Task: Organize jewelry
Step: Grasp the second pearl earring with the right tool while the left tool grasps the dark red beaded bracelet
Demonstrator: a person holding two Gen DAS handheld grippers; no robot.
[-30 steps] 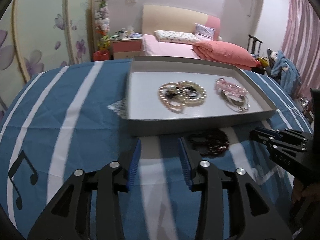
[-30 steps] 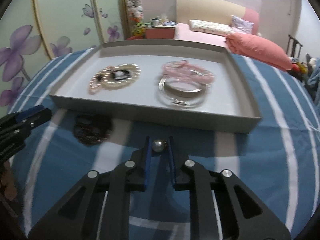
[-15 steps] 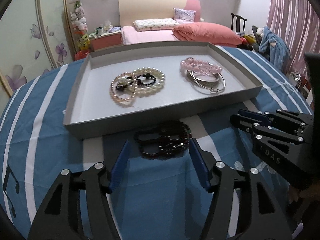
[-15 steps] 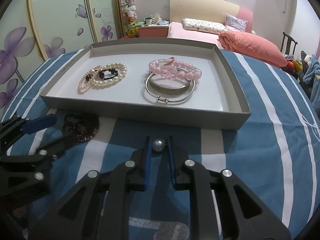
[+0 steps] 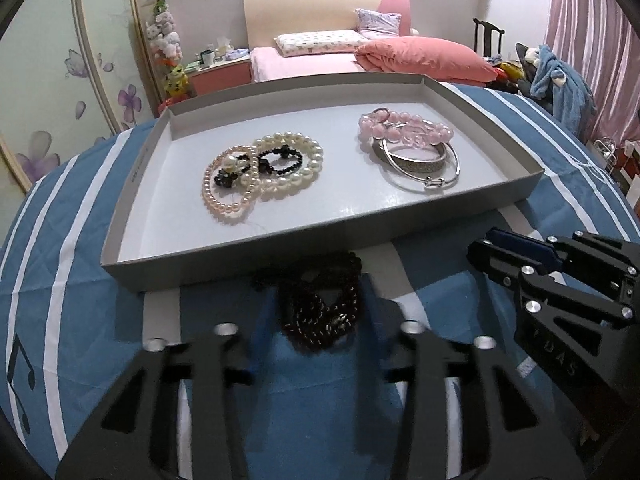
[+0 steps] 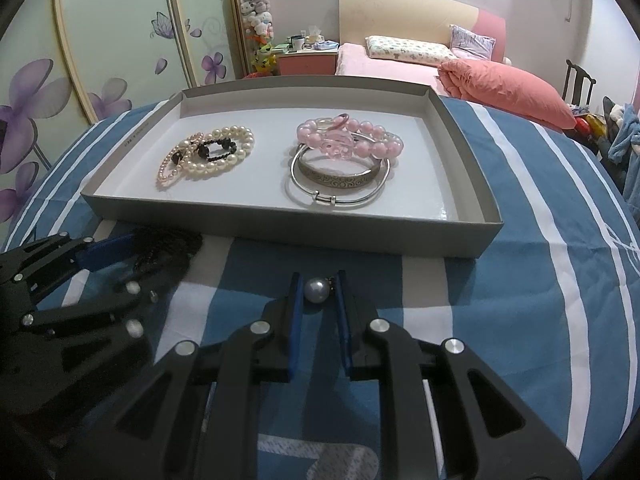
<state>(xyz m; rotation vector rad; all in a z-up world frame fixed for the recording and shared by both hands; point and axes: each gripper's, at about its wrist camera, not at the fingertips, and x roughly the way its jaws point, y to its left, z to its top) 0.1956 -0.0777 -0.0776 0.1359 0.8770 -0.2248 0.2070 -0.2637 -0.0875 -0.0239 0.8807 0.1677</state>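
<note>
Left gripper (image 5: 320,336) closing around dark beads (image 5: 320,300) lying before tray (image 5: 248,264); right gripper (image 6: 318,292) pinching pearl (image 6: 317,290). Risk: loose strands slipping out, snagging on the cloth (image 5: 80,280).

The tray (image 5: 120,268) looks like matt grey cardboard outside, with a smooth white floor that gives a faint sheen. The pearl strands (image 5: 264,172) are glossy and cream-coloured, with small shiny black beads among them. The pink bead bracelet (image 6: 352,140) is glossy, partly translucent like glass or plastic. The bangles (image 6: 340,184) are polished silver-coloured metal; the wider one carries an engraved pattern. The dark bead string (image 5: 320,304) is deep red-black with small glints. The cloth (image 6: 540,280) is a soft, matt, quilted fabric in blue and white. The gripper bodies are matt black plastic with bright metal screws; the pads (image 6: 295,312) are ribbed blue. The grey pearl (image 6: 317,290) is smooth with a satin lustre
</note>
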